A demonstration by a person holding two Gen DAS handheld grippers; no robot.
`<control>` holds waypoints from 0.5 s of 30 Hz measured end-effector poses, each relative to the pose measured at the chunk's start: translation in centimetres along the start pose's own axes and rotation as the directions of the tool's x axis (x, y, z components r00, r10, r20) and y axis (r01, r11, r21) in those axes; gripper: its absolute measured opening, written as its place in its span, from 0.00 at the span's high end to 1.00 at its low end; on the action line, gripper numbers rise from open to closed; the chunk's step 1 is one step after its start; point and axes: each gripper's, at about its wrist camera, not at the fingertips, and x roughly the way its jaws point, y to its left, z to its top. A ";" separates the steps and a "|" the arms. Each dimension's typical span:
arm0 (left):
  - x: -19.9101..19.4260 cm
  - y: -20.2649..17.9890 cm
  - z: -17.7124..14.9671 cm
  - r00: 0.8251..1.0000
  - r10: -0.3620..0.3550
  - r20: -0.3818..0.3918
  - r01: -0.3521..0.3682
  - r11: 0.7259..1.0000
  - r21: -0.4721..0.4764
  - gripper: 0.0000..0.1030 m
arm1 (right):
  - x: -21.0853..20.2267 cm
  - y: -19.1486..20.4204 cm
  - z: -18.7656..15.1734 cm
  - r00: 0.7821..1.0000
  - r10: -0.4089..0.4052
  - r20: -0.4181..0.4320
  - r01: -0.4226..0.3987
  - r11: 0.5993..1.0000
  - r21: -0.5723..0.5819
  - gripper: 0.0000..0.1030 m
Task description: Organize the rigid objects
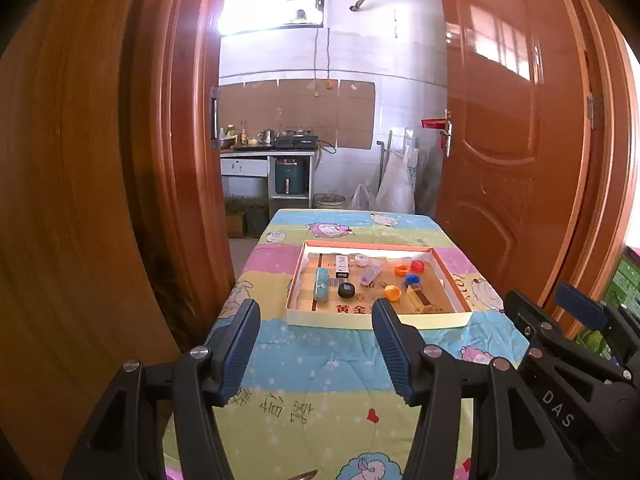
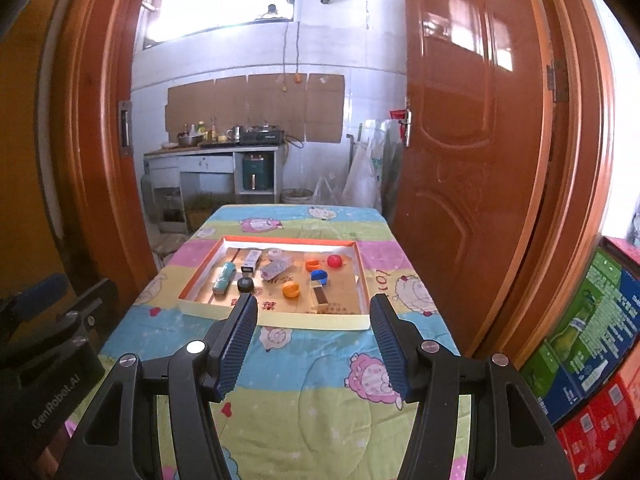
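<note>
A shallow cardboard tray (image 1: 454,278) (image 2: 362,280) with an orange rim lies on the table and holds several small rigid items. Among them are a teal tube (image 1: 321,283) (image 2: 224,277), a black cap (image 1: 346,289) (image 2: 245,283), orange, blue and red caps (image 2: 320,276), a white box (image 1: 341,266) and a brown block (image 1: 420,297) (image 2: 320,295). My left gripper (image 1: 316,312) hovers open short of the tray's near edge, nothing between its fingers. My right gripper (image 2: 314,308) is open too, also short of the tray and empty.
The table wears a cartoon sheep quilt (image 1: 320,360) (image 2: 304,364). Wooden door frames stand close on both sides, with an open door (image 1: 508,128) (image 2: 468,132) at the right. Coloured cartons (image 2: 588,332) are stacked at the right. A kitchen counter (image 1: 266,148) lies beyond.
</note>
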 end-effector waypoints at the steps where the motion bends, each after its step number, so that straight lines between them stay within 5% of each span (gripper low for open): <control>1: 0.0 0.0 0.1 1.000 -0.006 -0.001 0.006 1.000 0.002 0.44 | -0.2 0.0 -0.1 1.000 0.000 0.002 0.000 1.000 -0.002 0.42; 15: -1.2 -0.5 -0.3 1.000 -0.017 0.015 0.017 1.000 0.022 0.44 | -1.4 -0.4 -0.4 1.000 -0.004 0.013 0.004 1.000 0.003 0.42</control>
